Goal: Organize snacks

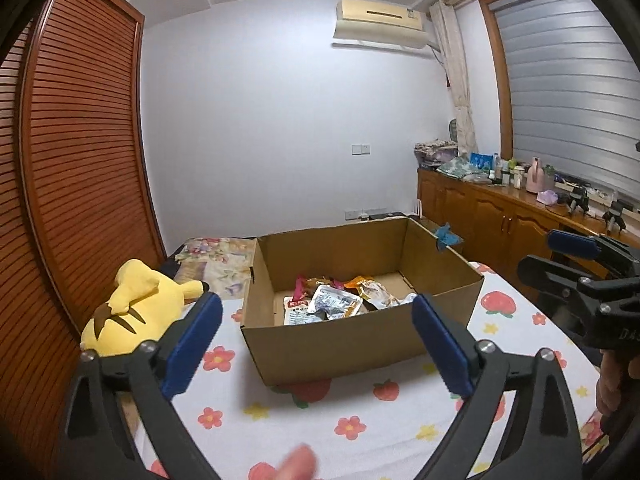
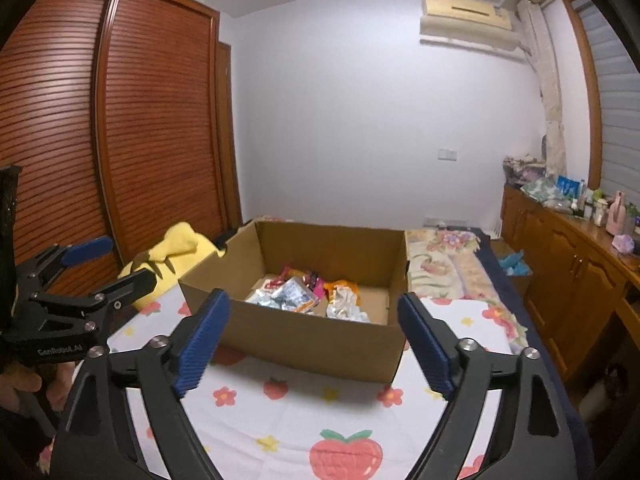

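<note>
Looking along my left gripper, I see both blue-padded fingers spread wide with nothing between them, poised above the strawberry-and-flower bedsheet just short of the cardboard box. My right gripper is likewise spread wide and holds nothing; it hangs over the same sheet, facing the near wall of the box from the other side. Each tool shows at the edge of the other's view, so they sit side by side, apart from one another and from the box.

I find the snacks inside the open-topped box, lying in a loose heap on its floor: silvery foil packets, an orange pouch and a pink wrapper, piled toward the middle and the side nearer me. From the right wrist the same heap lies low behind the front wall.

I note a yellow plush toy on the bed just left of the box, beside the slatted wooden wardrobe. A wooden sideboard crowded with bottles runs along the right, under the window.
</note>
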A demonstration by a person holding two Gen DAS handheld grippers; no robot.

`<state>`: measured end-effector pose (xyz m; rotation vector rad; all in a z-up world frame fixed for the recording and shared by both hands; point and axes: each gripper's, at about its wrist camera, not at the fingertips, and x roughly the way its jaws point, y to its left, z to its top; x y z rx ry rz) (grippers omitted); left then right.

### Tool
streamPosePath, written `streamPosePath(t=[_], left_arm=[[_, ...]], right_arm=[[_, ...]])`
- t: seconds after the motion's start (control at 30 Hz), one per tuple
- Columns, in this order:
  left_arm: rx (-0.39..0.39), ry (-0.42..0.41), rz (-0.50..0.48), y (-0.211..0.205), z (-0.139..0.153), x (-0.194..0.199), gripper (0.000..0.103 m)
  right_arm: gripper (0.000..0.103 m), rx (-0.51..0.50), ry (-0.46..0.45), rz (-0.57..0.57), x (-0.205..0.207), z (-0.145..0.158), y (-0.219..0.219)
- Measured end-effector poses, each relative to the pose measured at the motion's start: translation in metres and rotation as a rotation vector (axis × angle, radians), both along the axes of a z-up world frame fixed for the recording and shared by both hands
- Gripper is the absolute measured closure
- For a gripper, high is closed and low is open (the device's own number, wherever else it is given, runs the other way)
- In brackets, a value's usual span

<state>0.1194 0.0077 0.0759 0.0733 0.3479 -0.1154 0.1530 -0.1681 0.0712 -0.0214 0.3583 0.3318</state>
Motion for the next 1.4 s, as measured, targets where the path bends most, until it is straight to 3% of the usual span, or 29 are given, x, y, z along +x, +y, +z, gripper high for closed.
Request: streamPosePath(t=[0.23, 0.8, 1.4], left_arm=[[-0.005, -0.026, 0.018, -0.001, 0.005, -0.021, 0.004], [-0.035, 0.004, 0.031, 0.002, -0.020, -0.052, 0.004], [-0.041, 0.018, 0.049, 0.007, -0.034, -0.054, 0.004]], right_arm=[[0.000, 0.016, -0.045, -0.052, -0.022, 0.008, -0.001], [0.000, 0.018, -0.039, -0.111, -0.052, -0.015, -0.003], [0.000, 0.010, -0.011, -0.125, -0.056, -0.029, -0.009]])
